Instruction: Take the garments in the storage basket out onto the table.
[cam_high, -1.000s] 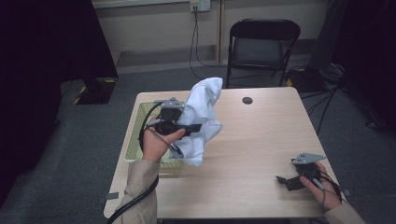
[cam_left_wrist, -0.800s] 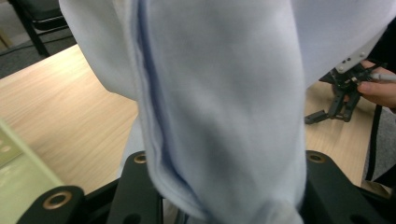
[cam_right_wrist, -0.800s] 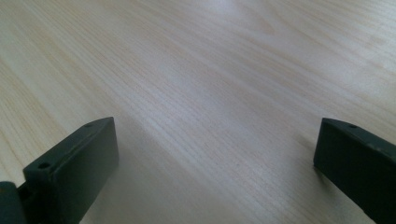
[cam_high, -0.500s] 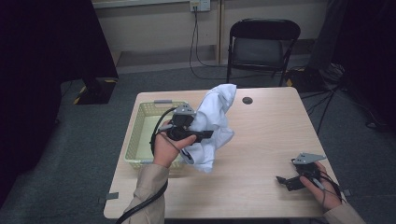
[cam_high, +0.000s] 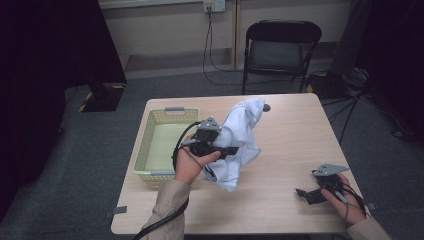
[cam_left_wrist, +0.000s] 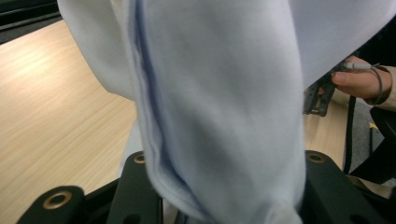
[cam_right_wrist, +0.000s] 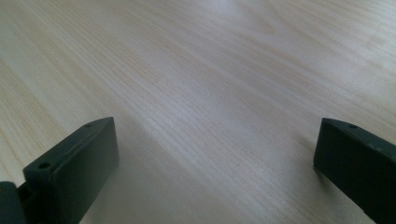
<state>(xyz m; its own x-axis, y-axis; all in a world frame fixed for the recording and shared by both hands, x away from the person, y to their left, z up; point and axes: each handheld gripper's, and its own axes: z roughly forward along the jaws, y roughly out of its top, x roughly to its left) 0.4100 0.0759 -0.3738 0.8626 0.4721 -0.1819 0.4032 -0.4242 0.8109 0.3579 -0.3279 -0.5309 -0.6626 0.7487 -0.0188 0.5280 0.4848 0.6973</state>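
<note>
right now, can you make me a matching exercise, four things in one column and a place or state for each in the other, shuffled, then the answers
Things:
1. cloth
2. basket
3. left hand-held gripper
4. right hand-held gripper

Places or states:
A. open, low over bare tabletop
B. on the table's left part, nothing visible inside
C. hanging above the table
D. shut on the cloth

Pairs: 1-C, 2-B, 3-D, 4-A
</note>
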